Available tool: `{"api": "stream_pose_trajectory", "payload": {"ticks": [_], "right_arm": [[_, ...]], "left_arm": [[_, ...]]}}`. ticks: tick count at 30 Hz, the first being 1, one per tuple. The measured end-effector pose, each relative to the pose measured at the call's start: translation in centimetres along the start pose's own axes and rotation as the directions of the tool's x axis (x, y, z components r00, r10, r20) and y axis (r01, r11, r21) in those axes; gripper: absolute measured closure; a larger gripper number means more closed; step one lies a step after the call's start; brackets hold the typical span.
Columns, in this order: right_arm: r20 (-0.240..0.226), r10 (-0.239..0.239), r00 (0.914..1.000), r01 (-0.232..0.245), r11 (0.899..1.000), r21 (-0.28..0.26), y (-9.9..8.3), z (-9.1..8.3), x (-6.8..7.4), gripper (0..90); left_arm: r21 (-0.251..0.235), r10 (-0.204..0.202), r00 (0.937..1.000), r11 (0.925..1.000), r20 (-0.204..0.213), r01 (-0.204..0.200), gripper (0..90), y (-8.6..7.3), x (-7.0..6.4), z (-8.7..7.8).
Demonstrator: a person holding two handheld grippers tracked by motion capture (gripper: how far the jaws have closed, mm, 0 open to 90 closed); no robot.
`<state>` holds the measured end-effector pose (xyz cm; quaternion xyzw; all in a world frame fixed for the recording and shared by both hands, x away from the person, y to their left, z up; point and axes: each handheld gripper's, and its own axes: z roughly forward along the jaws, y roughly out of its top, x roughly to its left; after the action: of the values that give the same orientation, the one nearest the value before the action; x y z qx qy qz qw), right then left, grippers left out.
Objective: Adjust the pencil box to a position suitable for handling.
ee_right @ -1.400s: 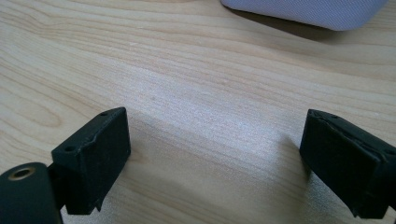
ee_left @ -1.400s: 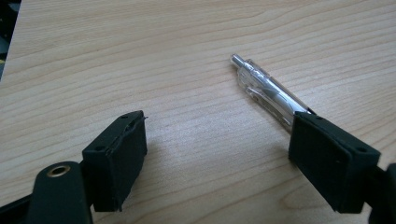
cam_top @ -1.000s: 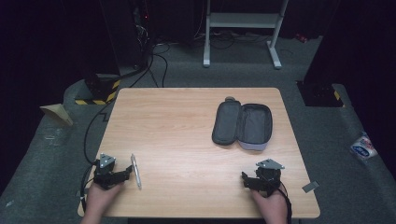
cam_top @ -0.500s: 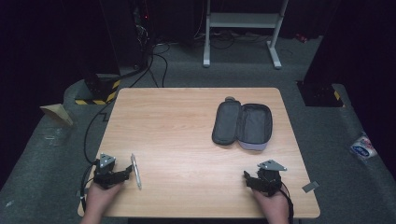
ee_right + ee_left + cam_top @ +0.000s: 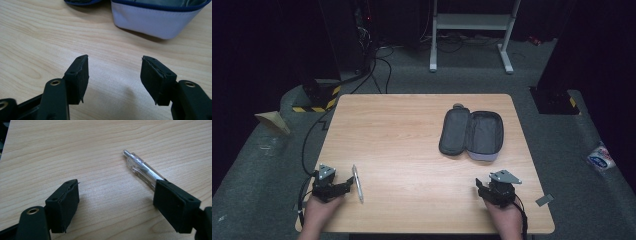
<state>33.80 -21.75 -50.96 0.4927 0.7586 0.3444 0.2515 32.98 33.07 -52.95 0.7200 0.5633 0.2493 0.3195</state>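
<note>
A clear plastic pen (image 5: 357, 182) lies on the wooden table (image 5: 412, 125) near its front left corner. My left gripper (image 5: 347, 183) sits low on the table right beside it, open. In the left gripper view (image 5: 116, 187) the pen (image 5: 142, 168) runs up from behind the right-hand jaw, outside the gap between the jaws. An open dark pencil case (image 5: 472, 134) with a grey lining lies at the right of the table. My right gripper (image 5: 486, 189) rests near the front right edge, open and holding nothing (image 5: 115, 62), a short way before the case (image 5: 152, 20).
Bare wood lies between the two grippers and the case. Beyond the table are black cables (image 5: 377, 65), a yellow-and-black striped base (image 5: 319, 100) and a white stand (image 5: 472, 30) on the dark floor. A small packet (image 5: 599, 157) lies on the floor at the right.
</note>
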Motion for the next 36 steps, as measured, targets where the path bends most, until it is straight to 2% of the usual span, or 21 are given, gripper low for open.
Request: {"api": "stream_pose_trajectory", "payload": {"ticks": [4,9,14,26,36], "right_arm": [[0.006,-0.001,1.0000,0.001,1.000,-0.016,0.5,-0.2,-0.3,42.6],[0.019,0.021,0.9996,-0.020,0.999,-0.037,1.6,-0.3,-1.3,45.6],[0.035,0.051,0.9981,-0.049,0.997,-0.055,3.0,-0.1,-2.6,45.7],[0.073,0.053,0.9959,-0.046,0.995,-0.091,6.3,0.8,-4.0,44.7],[0.133,0.080,0.9879,-0.068,0.993,-0.092,8.6,2.2,-5.8,42.1]], "left_arm": [[0.001,0.002,1.0000,1.0000,0.001,-0.002,21.0,0.0,0.0,0.0],[0.004,0.005,1.0000,1.0000,0.002,-0.005,21.0,0.0,0.1,0.0],[0.001,0.005,1.0000,1.0000,0.002,-0.005,21.3,0.0,0.0,0.0],[0.000,0.004,1.0000,1.0000,0.002,-0.004,22.0,-0.1,0.0,-0.1],[0.002,0.006,1.0000,1.0000,0.002,-0.006,22.0,-0.1,0.0,-0.1]]}}
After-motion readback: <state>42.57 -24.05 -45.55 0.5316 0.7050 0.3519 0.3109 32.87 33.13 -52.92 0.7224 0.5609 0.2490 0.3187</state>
